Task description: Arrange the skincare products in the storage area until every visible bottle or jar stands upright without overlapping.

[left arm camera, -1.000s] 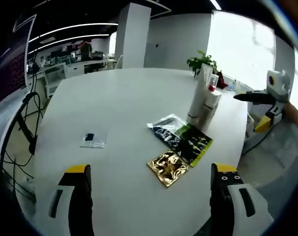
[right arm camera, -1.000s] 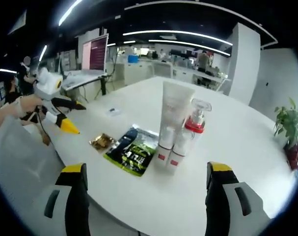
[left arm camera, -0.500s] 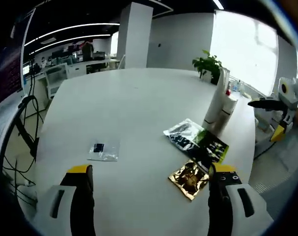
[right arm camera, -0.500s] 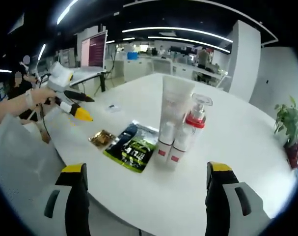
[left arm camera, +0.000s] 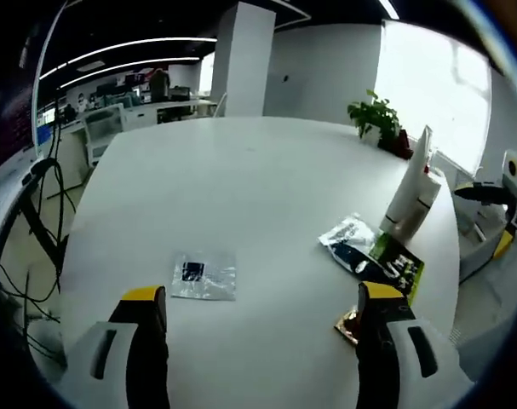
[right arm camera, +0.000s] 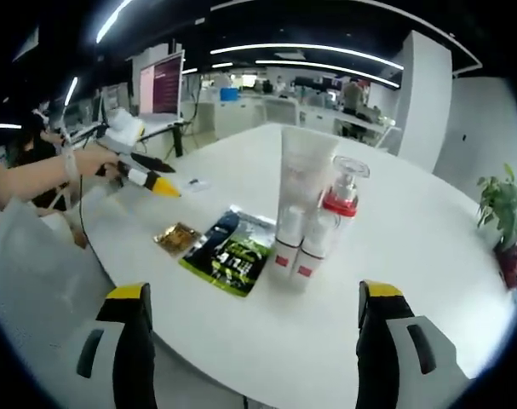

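Between the left gripper [left arm camera: 256, 332]'s yellow-tipped fingers [left arm camera: 144, 295], spread wide with nothing held, lies bare white surface [left arm camera: 232, 187]. Just ahead of the left finger a small clear packet [left arm camera: 204, 276] with a dark square inside lies flat. Beside the right finger a gold foil sachet [left arm camera: 347, 325] peeks out, and beyond it a black-and-green sachet [left arm camera: 399, 267] and a silver-and-black one [left arm camera: 347, 236] lie overlapped. Past them the skincare tubes [left arm camera: 411, 192] stand upright near the surface's edge, with a potted plant [left arm camera: 376, 117] farther off.

Low in the right gripper view, the right gripper [right arm camera: 253, 332] is likewise spread wide and empty, hovering off the near edge. Ahead of it stand a tall white tube [right arm camera: 304, 183] upright on its cap, two small white tubes with red bands [right arm camera: 291, 246] touching its base, and a clear pump bottle with a red collar [right arm camera: 341, 198] close behind them. Sachets lie flat to their left
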`<state>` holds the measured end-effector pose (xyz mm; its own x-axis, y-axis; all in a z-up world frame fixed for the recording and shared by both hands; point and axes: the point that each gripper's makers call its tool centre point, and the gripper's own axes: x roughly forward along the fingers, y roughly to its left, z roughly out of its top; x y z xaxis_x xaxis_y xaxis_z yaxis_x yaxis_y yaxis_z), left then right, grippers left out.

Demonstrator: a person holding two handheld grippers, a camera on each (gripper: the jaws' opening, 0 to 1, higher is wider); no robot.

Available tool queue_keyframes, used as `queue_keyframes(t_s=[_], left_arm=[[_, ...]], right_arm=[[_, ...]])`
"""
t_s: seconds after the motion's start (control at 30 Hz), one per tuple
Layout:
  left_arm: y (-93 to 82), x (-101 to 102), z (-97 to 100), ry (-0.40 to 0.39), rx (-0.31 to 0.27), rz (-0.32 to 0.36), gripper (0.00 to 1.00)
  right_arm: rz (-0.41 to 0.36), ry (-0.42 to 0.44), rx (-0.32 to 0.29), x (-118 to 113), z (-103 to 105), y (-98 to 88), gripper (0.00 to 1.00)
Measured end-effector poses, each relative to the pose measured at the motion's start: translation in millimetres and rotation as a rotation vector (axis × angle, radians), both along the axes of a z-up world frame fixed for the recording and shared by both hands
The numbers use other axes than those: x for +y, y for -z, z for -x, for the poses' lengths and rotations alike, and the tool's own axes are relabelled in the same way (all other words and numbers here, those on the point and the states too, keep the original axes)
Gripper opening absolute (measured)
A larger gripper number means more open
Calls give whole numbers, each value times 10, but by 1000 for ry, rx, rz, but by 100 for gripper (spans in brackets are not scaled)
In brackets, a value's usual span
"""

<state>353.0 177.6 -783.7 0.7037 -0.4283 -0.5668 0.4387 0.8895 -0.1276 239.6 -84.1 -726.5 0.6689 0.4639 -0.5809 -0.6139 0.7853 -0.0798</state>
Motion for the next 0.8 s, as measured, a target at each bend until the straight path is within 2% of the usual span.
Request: queue_keyframes(t_s=[0.13, 0.17, 0.27, 0.43, 0.57, 0.67, 0.8], left_arm=[[20, 103, -186, -15, -12, 24, 83], [28, 119, -230, -18, -11, 32, 82], [92, 207, -372, -24, -6, 22, 80], [189, 305, -492, -26, 14, 11, 77], [255, 344, -566, -35, 37, 31, 73], [310, 405, -604, -49, 45, 15, 73], [355, 438, -614, -56, 67, 27, 66]], right_arm=[[-8, -6, 7, 13, 10, 4, 97], [-10, -3, 26, 15, 26, 26, 96], [-8, 10, 29, -2, 22, 30, 97], [-24, 15, 30, -18, 5, 19, 94], [-27, 20, 22, -18, -6, -1, 93], [-32, 24, 17, -22, -28, -20, 92], [-36, 21, 4, 9, -69, -78, 91]])
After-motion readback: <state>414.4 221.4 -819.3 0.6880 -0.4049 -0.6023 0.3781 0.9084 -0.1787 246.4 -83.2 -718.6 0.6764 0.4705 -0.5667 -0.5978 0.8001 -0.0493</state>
